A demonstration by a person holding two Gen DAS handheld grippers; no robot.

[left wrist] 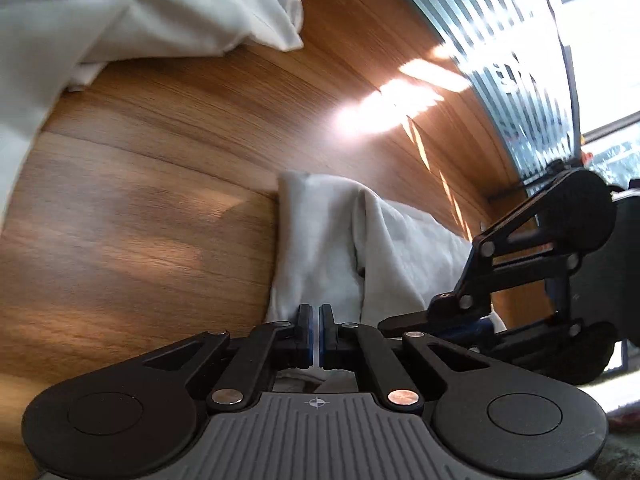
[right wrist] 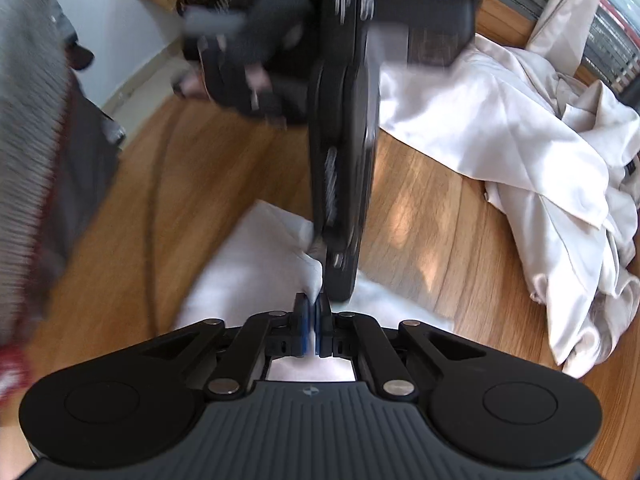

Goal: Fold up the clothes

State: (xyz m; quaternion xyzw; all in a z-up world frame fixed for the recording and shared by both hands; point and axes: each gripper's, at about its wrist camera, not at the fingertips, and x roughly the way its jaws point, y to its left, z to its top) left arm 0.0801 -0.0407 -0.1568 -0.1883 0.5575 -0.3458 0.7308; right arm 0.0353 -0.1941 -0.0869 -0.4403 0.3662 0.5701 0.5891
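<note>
Sunlit wooden tabletop (left wrist: 160,200), striped blinds (left wrist: 500,40)

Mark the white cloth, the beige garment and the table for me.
White cloth (left wrist: 320,240), left wrist view, on its raised fold.
Beige garment (right wrist: 500,120), right wrist view, on its flat spread part.
Table (left wrist: 140,220), left wrist view, on bare wood.

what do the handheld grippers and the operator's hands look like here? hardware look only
Both grippers, left gripper and right gripper, match: black linkage arms with silver rivets, blue pads on the jaws, ribbed grey base with a small crosshair mark. A dark knit glove covers the hand holding the left one.
</note>
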